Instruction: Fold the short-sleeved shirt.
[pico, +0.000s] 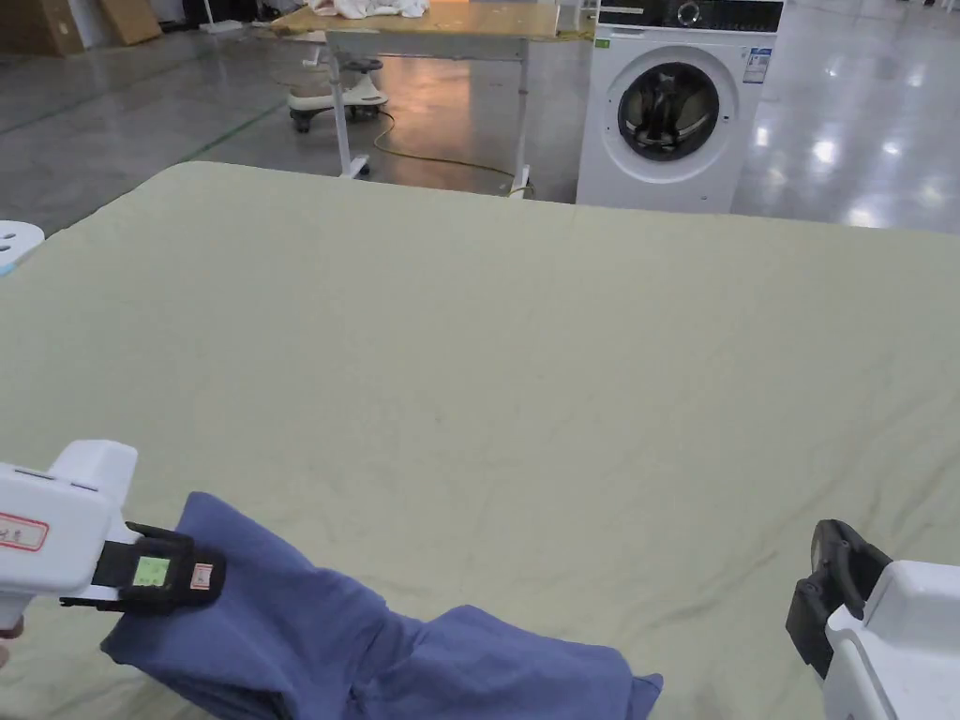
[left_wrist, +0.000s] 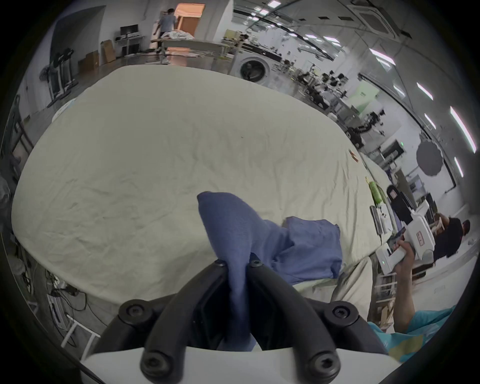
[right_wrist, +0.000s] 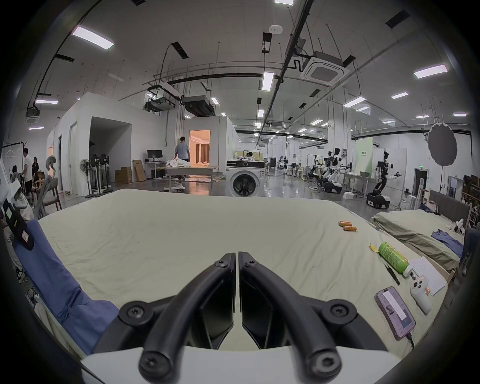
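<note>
A blue short-sleeved shirt (pico: 375, 637) lies bunched at the near edge of the pale green bed sheet (pico: 525, 356). My left gripper (pico: 202, 572) is at the lower left, shut on a raised fold of the shirt (left_wrist: 239, 246), and the cloth runs down between its jaws. From there the rest of the shirt (right_wrist: 59, 280) trails toward the bed edge. At the lower right my right gripper (pico: 825, 562) hovers over bare sheet, well apart from the shirt. Its jaws (right_wrist: 237, 259) are closed together with nothing between them.
On the sheet's right side lie a phone (right_wrist: 394, 314), a white controller (right_wrist: 420, 296), a green bottle (right_wrist: 392, 258) and two orange cylinders (right_wrist: 348, 226). A washing machine (pico: 670, 108) and a table (pico: 431, 28) stand beyond the far edge. A second bed (right_wrist: 420, 233) stands to the right.
</note>
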